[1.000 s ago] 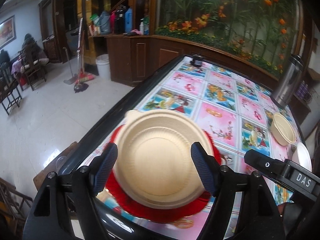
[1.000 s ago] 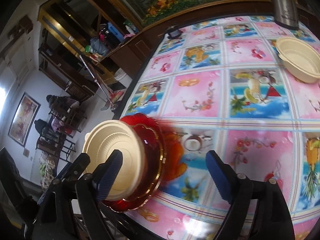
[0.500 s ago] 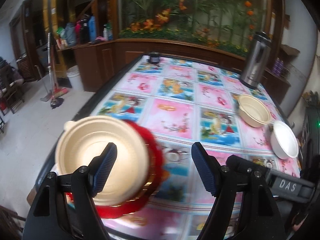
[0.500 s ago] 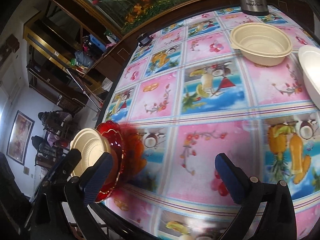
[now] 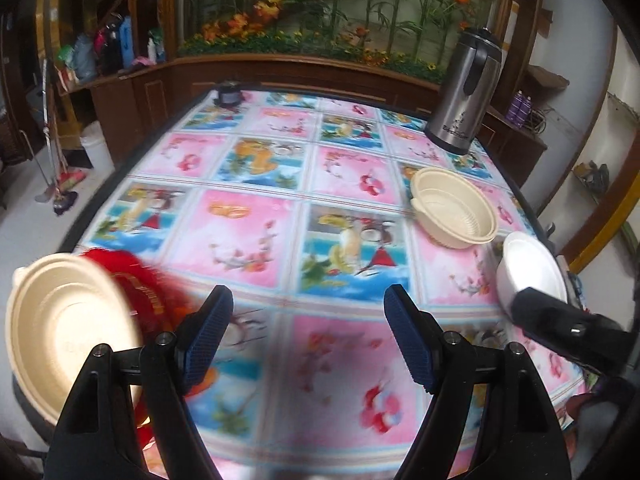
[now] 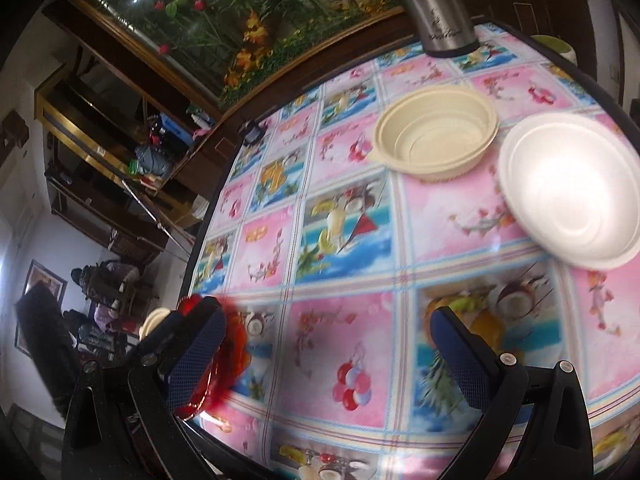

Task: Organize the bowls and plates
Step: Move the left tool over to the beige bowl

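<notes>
Left wrist | beige bowl [image 5: 454, 214] upright, mouth up | round, no long axis

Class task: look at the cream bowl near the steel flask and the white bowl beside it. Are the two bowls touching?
Apart. In the right wrist view a strip of pink tablecloth shows plainly between the cream bowl and the white bowl.

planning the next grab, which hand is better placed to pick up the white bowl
Right. Its tongs are open and empty, with the white bowl close ahead; from the left tongs it sits far off to the side.
</notes>
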